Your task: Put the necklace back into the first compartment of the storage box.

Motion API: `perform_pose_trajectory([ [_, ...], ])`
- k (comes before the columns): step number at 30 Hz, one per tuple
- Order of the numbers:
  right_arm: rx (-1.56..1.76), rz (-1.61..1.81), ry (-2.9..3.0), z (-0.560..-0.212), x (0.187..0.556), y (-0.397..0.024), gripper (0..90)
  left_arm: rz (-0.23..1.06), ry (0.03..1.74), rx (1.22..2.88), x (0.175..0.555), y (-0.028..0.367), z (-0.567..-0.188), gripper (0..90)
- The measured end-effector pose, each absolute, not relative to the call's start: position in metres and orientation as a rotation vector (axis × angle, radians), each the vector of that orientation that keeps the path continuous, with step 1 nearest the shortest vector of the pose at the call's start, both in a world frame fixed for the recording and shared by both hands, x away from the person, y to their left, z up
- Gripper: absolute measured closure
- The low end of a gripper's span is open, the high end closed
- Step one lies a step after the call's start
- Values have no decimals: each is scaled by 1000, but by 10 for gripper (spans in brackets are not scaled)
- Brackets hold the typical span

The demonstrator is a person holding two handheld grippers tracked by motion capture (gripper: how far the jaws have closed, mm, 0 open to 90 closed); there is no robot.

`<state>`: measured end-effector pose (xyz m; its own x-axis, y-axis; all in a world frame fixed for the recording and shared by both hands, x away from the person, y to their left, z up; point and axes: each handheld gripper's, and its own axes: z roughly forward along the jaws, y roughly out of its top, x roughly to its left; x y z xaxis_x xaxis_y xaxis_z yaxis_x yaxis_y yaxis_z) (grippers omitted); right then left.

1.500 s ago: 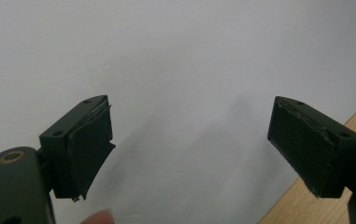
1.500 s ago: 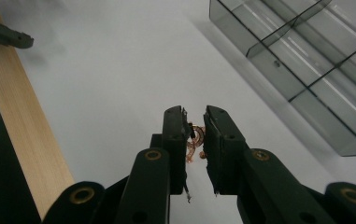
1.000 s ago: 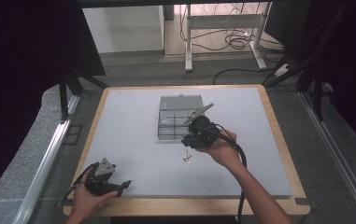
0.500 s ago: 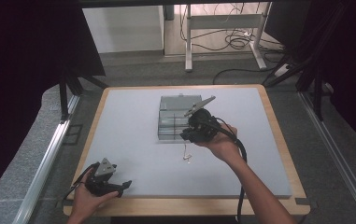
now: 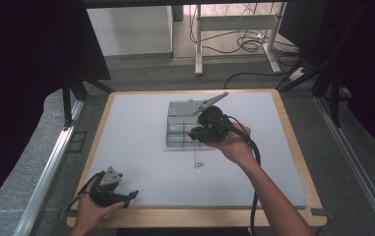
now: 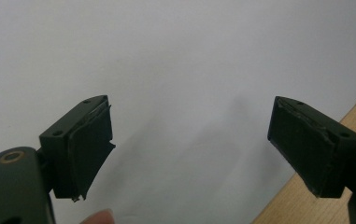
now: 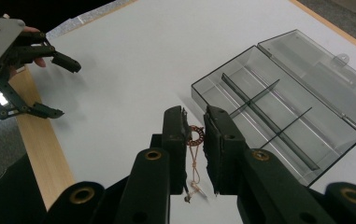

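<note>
Item: corded ring pendant (image 7: pixel 195 136), pinched between our right gripper (image 7: pixel 194 140)'s pads, hanging clear of the table (image 5: pixel 136 128). Divided clear box (image 7: pixel 278 107) lies open and empty; placing remains. Left gripper (image 6: pixel 189 149) rests spread, holding nothing.

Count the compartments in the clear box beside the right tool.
4, as far as the dividers show. The clear box has one long divider, with cross dividers making two compartments on each side. The open lid lies flat behind.

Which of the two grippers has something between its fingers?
The right gripper, near the clear compartment box: its fingers are shut on a small ring pendant with its cord dangling. The left gripper is open over bare table.
</note>
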<state>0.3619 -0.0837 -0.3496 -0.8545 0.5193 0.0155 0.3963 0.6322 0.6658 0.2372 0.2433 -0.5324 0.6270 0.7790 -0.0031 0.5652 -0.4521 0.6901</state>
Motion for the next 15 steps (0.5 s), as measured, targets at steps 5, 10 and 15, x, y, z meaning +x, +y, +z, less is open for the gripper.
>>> perform_pose_trajectory([
  [5,752,1035,2671,-345,363,-82,772,414,1047,2186,238,243,-533,144],
  [10,749,1050,2659,-337,365,-81,772,411,1047,2188,238,244,-533,144],
  [15,751,1066,2642,-329,365,-80,773,411,1049,2187,238,244,-533,144],
])
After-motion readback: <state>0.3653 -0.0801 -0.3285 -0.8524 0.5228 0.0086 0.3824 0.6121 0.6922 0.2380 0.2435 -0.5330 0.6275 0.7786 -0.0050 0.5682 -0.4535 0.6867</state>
